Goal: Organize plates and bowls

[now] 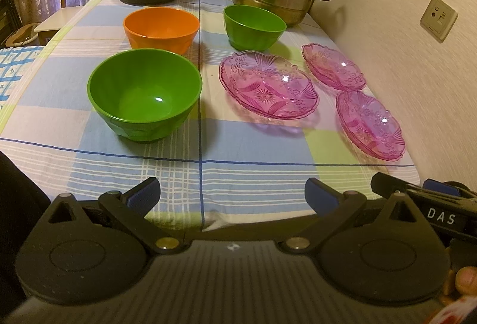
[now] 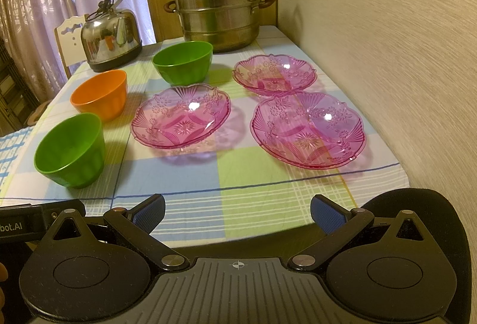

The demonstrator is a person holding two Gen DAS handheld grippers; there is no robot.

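**Start position: nothing gripped, dishes not yet stacked**

Three bowls are sitting apart on the left half of the table: a near green bowl, an orange bowl behind it, and a far green bowl. Three pink plates are lying on the right half: a middle plate, a near plate by the wall, and a far plate. The near and far plates appear to be touching or overlapping at their rims; the middle plate is lying clear of both.

The left gripper and the right gripper are hovering over the near table edge, both with jaws spread and holding nothing.

Judged step: none begun. The next move probably calls for closing on a rim and nesting like with like.

Legible writing: "DAS" on the right gripper's body, seen in the left view, and "bot.AI" on the left gripper's body, seen in the right view, its start cut off.

A kettle and a steamer are standing at the far end.
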